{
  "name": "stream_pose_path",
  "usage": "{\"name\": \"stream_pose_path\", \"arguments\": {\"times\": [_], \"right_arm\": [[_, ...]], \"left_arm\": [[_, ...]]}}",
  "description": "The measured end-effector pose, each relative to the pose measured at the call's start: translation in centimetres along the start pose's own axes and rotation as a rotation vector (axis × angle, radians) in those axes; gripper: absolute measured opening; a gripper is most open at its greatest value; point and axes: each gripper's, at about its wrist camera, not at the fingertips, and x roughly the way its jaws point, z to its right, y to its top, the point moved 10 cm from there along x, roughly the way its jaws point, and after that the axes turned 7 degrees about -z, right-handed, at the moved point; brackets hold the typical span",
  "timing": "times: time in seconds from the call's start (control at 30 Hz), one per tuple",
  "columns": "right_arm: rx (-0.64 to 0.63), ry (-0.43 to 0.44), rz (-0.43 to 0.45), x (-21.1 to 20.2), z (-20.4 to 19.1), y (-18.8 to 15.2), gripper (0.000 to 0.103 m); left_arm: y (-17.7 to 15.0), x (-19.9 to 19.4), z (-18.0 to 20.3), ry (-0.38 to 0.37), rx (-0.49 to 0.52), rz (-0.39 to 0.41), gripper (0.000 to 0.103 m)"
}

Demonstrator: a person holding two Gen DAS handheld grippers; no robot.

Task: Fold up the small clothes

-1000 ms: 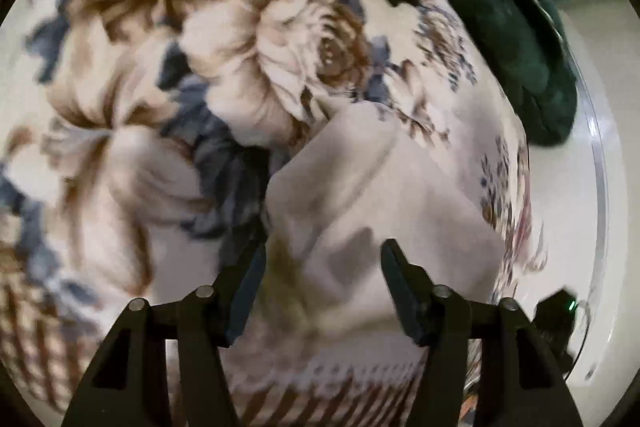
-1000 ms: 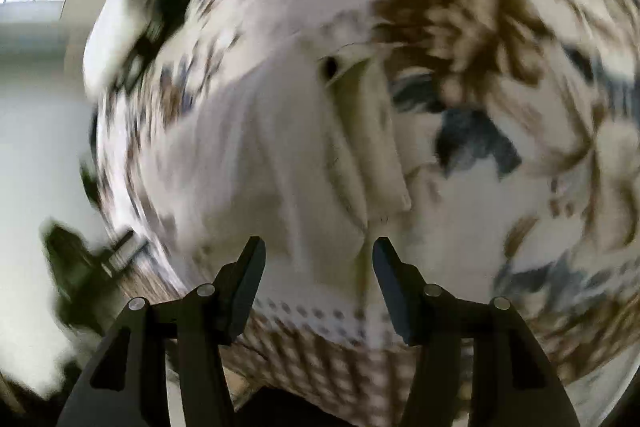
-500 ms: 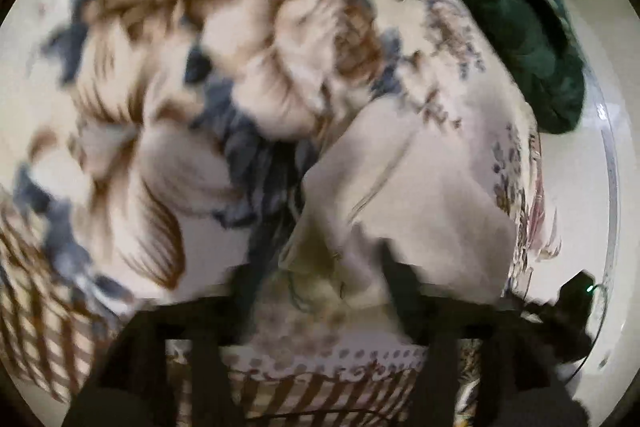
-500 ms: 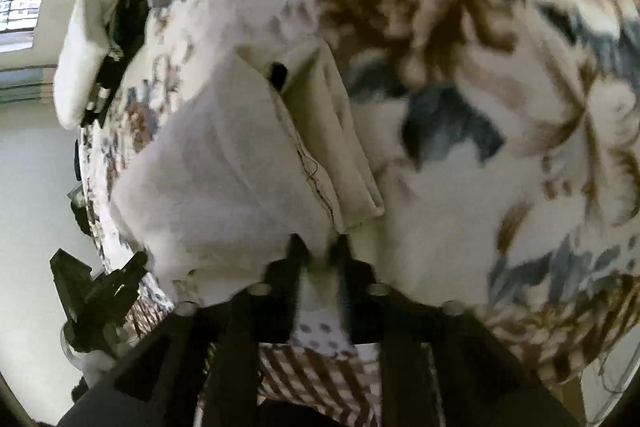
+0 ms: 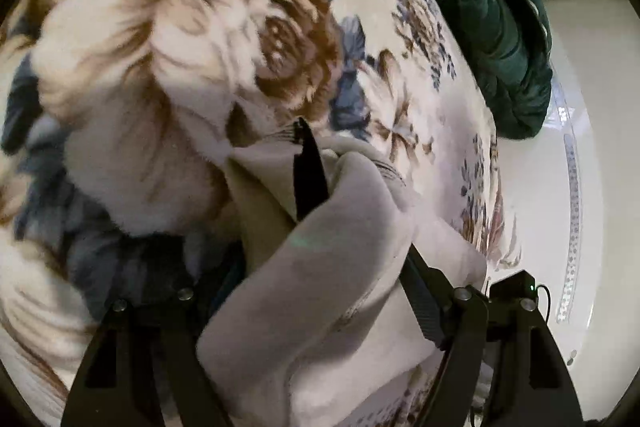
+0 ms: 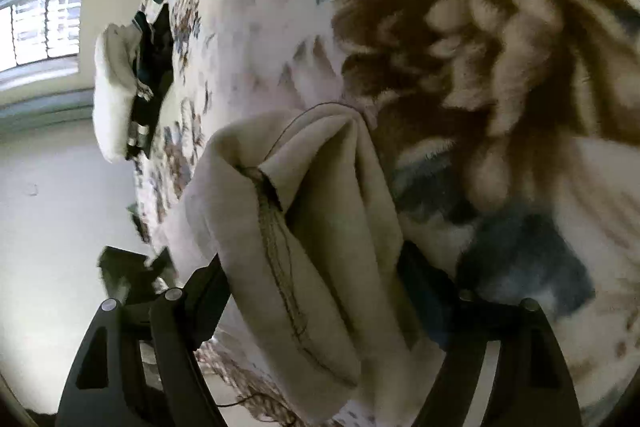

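A small beige garment (image 5: 320, 287) is bunched and lifted off the floral blanket (image 5: 180, 47). In the left wrist view it drapes over my left gripper (image 5: 320, 307) and hides the fingertips; the jaws look closed in on the cloth. In the right wrist view the same garment (image 6: 304, 247), with a dark seam and loose threads, hangs over my right gripper (image 6: 316, 291), whose tips are also hidden in the folds. A dark gap shows between the garment's layers in the left wrist view.
A dark green garment (image 5: 500, 39) lies at the blanket's far edge. A white fluffy item (image 6: 114, 99) with black pieces sits near the same edge. A small black device (image 5: 516, 287) with a green light stands beyond the blanket. Pale floor (image 6: 60, 207) lies around.
Both grippers went from open above the flat garment to closed on its near edge, then lifted it. The cloth now bunches up over the fingers and is drawn across the blanket.
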Motion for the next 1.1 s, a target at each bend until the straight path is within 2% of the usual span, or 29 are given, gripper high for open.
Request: {"name": "stream_pose_path", "arguments": {"times": [0.03, 0.07, 0.13, 0.17, 0.33, 0.43, 0.53, 0.63, 0.73, 0.9, 1.03, 1.1], "right_arm": [[0.001, 0.007, 0.0, 0.2, -0.1, 0.1, 0.076], [-0.006, 0.012, 0.005, 0.0, -0.2, 0.1, 0.055], [-0.024, 0.012, -0.007, -0.3, -0.4, -0.3, 0.028], [-0.025, 0.015, 0.001, -0.5, -0.8, -0.4, 0.023], [-0.065, 0.028, 0.039, -2.2, -3.9, -0.9, 0.019], [-0.101, 0.021, 0.047, -3.7, -7.0, -1.6, 0.019], [-0.157, 0.003, 0.049, -5.0, -11.2, -2.3, 0.018], [-0.205, 0.011, 0.056, -5.8, -17.0, -2.1, 0.018], [-0.247, 0.022, 0.074, -5.6, -22.8, -0.7, 0.018], [-0.318, 0.056, 0.141, -3.5, -34.9, 5.1, 0.018], [-0.348, 0.072, 0.192, -0.5, -43.3, 11.6, 0.018], [-0.352, 0.066, 0.214, 1.4, -46.7, 15.5, 0.018]], "left_arm": [[0.0, -0.1, 0.2, -0.014, 0.0, 0.017, 0.053], [-0.1, -0.3, 0.4, -0.023, 0.001, 0.03, 0.028], [-0.2, -0.6, 0.8, -0.038, -0.006, 0.054, 0.024], [-0.3, -1.2, 1.2, -0.044, -0.015, 0.069, 0.023], [-0.3, -3.7, 3.3, -0.061, -0.029, 0.092, 0.021], [0.3, -7.0, 4.8, -0.068, -0.017, 0.114, 0.021], [2.3, -11.1, 6.4, -0.073, 0.003, 0.146, 0.021], [6.0, -15.8, 8.1, -0.069, 0.04, 0.192, 0.021], [11.6, -20.4, 9.4, -0.058, 0.086, 0.246, 0.021], [23.6, -26.4, 11.0, -0.044, 0.176, 0.313, 0.022], [33.3, -28.0, 10.8, -0.037, 0.194, 0.322, 0.022], [36.6, -27.3, 10.1, -0.029, 0.195, 0.303, 0.022]]}}
